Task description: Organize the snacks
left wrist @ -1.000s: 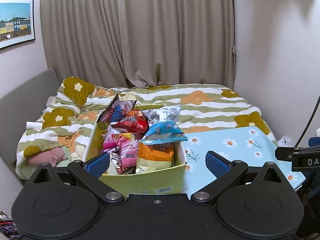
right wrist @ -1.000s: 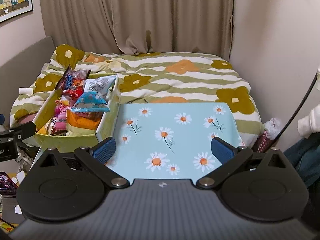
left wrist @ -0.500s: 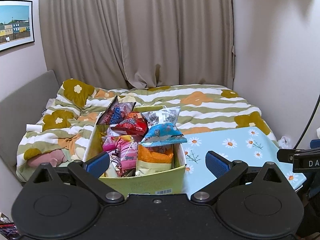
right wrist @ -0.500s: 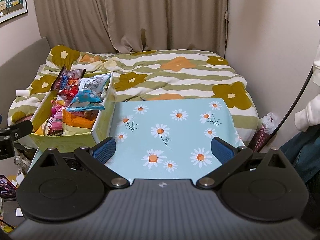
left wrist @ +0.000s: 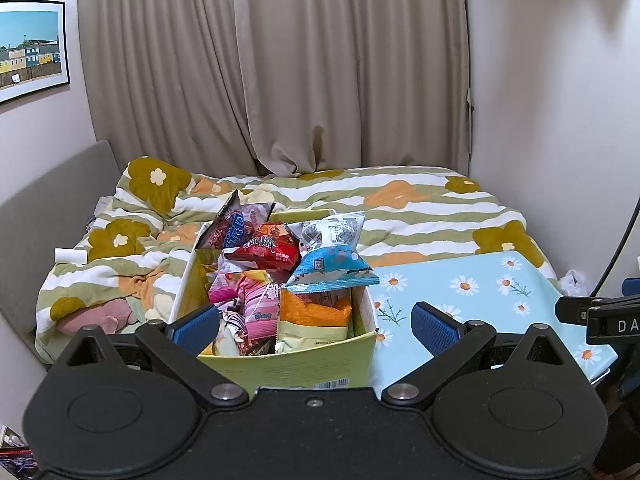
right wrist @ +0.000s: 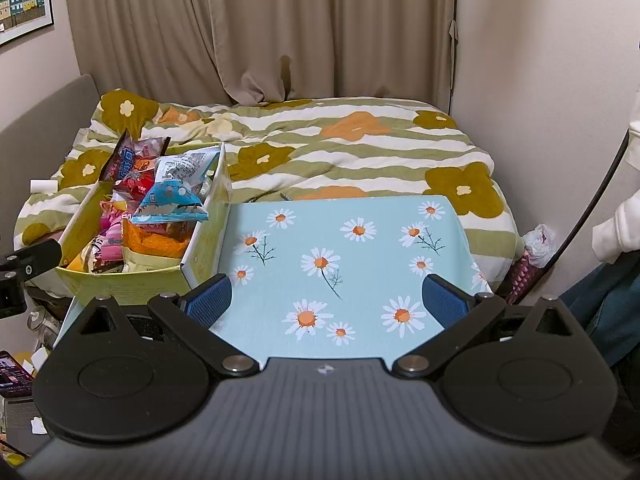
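Observation:
A yellow-green cardboard box (left wrist: 296, 364) full of snack packets stands at the left end of a light blue daisy-print table (left wrist: 472, 292). A blue and white packet (left wrist: 332, 264) lies on top, with a red packet (left wrist: 268, 250), pink packets (left wrist: 256, 304) and an orange and cream bag (left wrist: 316, 316) around it. My left gripper (left wrist: 314, 326) is open and empty just in front of the box. My right gripper (right wrist: 326, 300) is open and empty above the table's (right wrist: 348, 264) near edge, to the right of the box (right wrist: 136, 280).
Behind the table is a bed with a striped flower-print duvet (right wrist: 340, 144). Beige curtains (left wrist: 280, 64) hang at the back, a wall is on the right. A cable (right wrist: 592, 200) and a person's white sleeve (right wrist: 624, 216) are at the right.
Both views have shifted slightly: the box and table sit a little lower and closer in the frames. Both grippers stay open and empty.

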`<action>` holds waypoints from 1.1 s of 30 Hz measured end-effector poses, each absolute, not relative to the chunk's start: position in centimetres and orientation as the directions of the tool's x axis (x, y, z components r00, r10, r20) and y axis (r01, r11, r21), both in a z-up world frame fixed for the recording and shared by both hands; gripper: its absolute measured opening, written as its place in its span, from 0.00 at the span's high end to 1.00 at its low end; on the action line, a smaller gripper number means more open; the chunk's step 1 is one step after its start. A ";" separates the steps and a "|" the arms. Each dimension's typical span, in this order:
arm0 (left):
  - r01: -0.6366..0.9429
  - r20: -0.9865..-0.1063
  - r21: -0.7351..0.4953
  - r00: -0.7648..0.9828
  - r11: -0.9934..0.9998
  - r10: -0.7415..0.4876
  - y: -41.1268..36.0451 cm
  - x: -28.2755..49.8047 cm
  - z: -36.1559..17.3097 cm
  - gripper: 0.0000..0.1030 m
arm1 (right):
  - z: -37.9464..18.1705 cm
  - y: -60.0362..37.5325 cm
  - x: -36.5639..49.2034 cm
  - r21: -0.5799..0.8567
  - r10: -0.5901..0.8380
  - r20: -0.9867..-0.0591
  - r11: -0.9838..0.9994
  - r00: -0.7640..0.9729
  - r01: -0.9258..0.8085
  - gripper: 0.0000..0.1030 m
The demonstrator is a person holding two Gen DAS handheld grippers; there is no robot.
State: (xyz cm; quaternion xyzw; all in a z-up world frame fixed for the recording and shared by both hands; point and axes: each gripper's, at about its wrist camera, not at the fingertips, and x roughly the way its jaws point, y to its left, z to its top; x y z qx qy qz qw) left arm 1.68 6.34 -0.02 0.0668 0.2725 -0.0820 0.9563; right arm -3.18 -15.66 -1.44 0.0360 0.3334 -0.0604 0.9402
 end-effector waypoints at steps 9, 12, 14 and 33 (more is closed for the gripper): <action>0.196 -0.539 0.082 0.834 0.977 -0.122 6.3 1.7 0.1 0.00 | -1.7 -15.4 -2.8 0.032 -0.086 -0.635 0.990 0.768 0.137 0.00; 0.196 -0.539 0.080 0.834 0.977 -0.123 6.3 1.7 0.1 0.00 | -1.7 -15.4 -2.8 0.032 -0.086 -0.636 0.990 0.767 0.137 0.00; 0.196 -0.538 0.083 0.834 0.977 -0.122 6.3 1.7 0.1 0.00 | -1.6 -15.3 -2.8 0.030 -0.086 -0.637 0.990 0.766 0.137 0.00; 0.183 -0.550 0.102 0.829 0.978 -0.098 6.4 2.1 -0.1 0.00 | -1.6 -15.3 -2.8 0.029 -0.087 -0.636 0.990 0.767 0.136 0.00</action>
